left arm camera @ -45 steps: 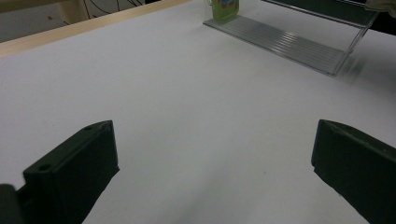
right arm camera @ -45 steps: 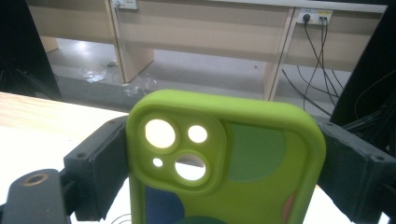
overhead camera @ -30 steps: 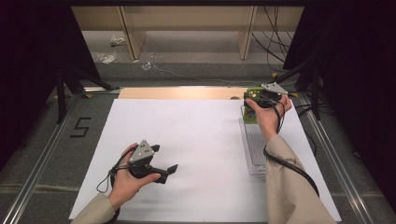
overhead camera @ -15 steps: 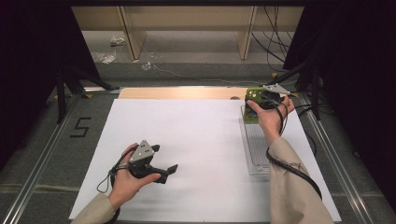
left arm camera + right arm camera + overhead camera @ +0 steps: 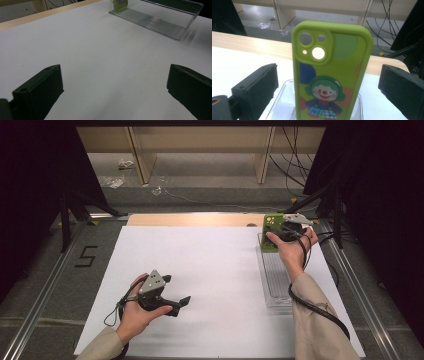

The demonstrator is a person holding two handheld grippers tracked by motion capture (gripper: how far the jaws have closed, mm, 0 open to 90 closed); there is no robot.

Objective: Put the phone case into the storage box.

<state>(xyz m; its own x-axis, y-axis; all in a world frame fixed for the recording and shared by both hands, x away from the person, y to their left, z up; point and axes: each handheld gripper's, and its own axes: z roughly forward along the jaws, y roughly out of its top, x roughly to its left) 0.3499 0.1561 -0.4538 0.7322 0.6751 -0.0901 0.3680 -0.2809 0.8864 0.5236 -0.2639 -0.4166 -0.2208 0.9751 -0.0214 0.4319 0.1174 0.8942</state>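
A green phone case printed with a clown figure is seen standing upright at the far end of a clear ribbed plastic tray, which lies toward three o'clock on the white table sheet. The right gripper is held just behind the case, at about two o'clock on the sheet, and its jaws are spread wide on either side of the case without contact; nothing is pinched. The left gripper is rested at about seven o'clock, well apart from the tray, its jaws likewise spread over bare sheet, and in its own view the tray and the case are seen far off at about one o'clock. The case appears to be propped against the tray's end wall, though how firmly cannot be told. The main risk is judged to be toppling: if one jaw is brought against an edge before the other, the case could be pushed flat into the tray or tipped over its end wall toward twelve o'clock. The light tray could also be dragged or lifted with the case, since it is not steadied by the left gripper. A soft, flexible case may be bowed by hard closure and slipped from the pads.
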